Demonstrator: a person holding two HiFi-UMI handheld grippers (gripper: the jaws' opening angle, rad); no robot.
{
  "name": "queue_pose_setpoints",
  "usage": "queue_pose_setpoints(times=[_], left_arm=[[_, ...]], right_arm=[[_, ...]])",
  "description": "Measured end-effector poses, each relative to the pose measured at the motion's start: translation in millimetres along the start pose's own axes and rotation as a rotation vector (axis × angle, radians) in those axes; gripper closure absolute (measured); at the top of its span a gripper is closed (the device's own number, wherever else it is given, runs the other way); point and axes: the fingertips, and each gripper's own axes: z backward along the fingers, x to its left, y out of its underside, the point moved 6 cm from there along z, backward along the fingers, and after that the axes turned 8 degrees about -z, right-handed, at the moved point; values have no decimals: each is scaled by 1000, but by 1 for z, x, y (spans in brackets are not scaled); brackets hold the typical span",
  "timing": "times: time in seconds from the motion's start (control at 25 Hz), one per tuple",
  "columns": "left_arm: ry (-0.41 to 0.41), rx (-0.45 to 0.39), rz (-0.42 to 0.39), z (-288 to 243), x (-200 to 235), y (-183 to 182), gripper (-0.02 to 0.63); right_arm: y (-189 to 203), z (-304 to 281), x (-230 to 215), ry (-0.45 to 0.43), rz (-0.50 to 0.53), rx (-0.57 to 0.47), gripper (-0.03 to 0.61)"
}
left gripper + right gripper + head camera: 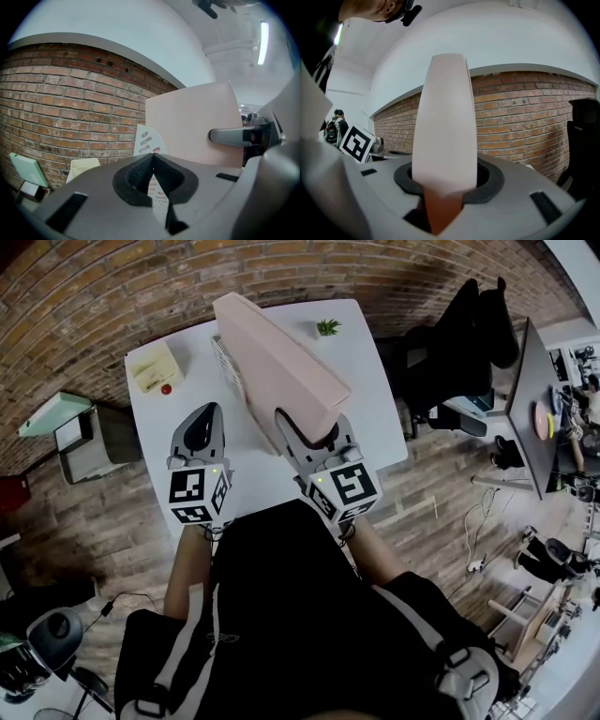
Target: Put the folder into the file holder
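Item: folder, pale pink, stiff, broad. Held at its near end by the right tongs, whose jaws are clenched on the near edge. It is carried clear of the table. Long axis runs straight ahead from those tongs, with the far end higher than the gripped end and the faces standing close to upright

Item: file holder, white, with slotted walls. It stands on the table ahead of both tongs: to the left of the right tongs' line, and a little to the right of the left tongs' line. The folder's left face is just beside it and partly covers it from above; contact cannot be told

Item: left tongs, jaws closed together with nothing between them, pointing toward the holder from its near side. They are the nearer of the two to the holder

Judgement: the folder is not yet in. The lower edge has to shift left of the right tongs' line and sink into the holder's opening, long axis kept in line with the slot; the left tongs could steady the holder
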Motion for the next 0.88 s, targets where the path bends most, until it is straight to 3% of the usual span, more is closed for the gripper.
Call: queue_pose_setpoints(times=[0.28,0.64,0.72,0.88], left_arm=[[-3,36,9,-3,5,4,592],[-24,92,51,-1,2,22,592],[-34,99,60,0,3,24,592],[-48,109,63,-2,2,25,592]], right_arm=[[-3,-6,-2,-35,-1,106,348],[11,-8,-3,-162,-23,395,245],[16,-9,-4,-163,-13,447,250],[14,-7,-9,-139,12,462,347]])
